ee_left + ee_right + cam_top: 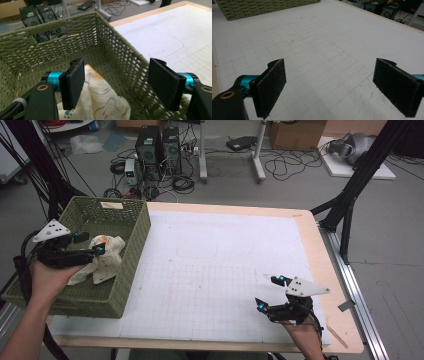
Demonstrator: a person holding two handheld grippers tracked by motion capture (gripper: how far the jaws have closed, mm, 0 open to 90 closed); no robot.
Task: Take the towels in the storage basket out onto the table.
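Note:
A green woven basket (135, 240) stands at the table's left edge, and a crumpled white cloth (107, 255) with orange and blue print lies inside it. My left gripper (89, 244) hovers over the basket just above the cloth, open, with nothing between its jaws. In the left gripper view the cloth (100, 100) lies below the left gripper (120, 85), with the basket wall (110, 50) beyond. My right gripper (267, 292) is open above the bare white mat at the front right. Both black pads (272, 85) of the right gripper (334, 87) frame only gridded mat.
A white gridded mat (215, 270) covers the wooden table (325, 270). Computer towers (160, 145), cables and table legs stand on the floor beyond the far edge. A black frame leg (350, 195) rises at the right. The basket edge (262, 8) lies far off in the right gripper view.

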